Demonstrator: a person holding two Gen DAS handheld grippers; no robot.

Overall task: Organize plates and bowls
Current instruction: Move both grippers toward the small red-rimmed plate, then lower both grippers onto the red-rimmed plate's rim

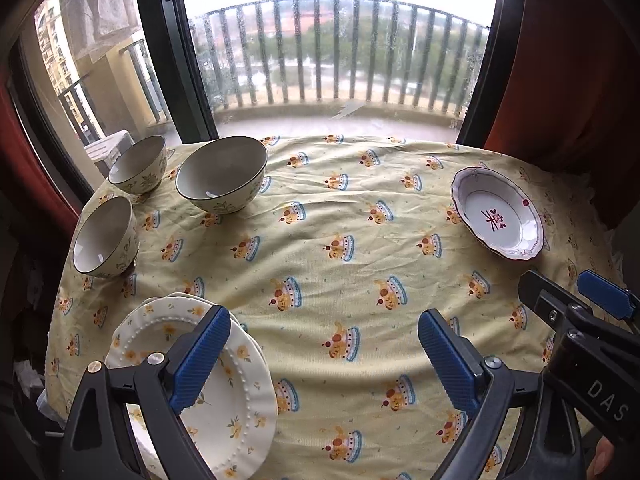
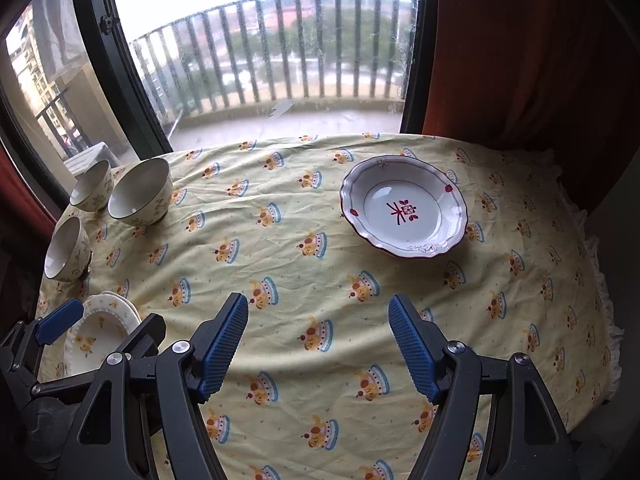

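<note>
Both tongs gape empty over the cloth (image 2: 320,264), my left gripper (image 1: 324,360) above the near-left plates (image 1: 224,412), my right gripper (image 2: 318,344) short of the far-right dish (image 2: 404,208). Three bowls (image 1: 222,174) wait far left. My worry: clamping a thin rim off-centre could tip it and chip the stack.

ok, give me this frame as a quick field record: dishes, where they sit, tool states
surface: table under yellow printed cloth, by a balcony window
bowls: three floral bowls, far left: large bowl, far small bowl, near small bowl, all upright, empty
plates: stack of yellow floral plates, near left
deep dish: white, red-marked dish, alone on the right
left tool: open, empty, above the cloth; one finger overlaps the plate stack in view, contact unclear
right tool: open, empty, above bare cloth
stacked so far: only the plates
</note>
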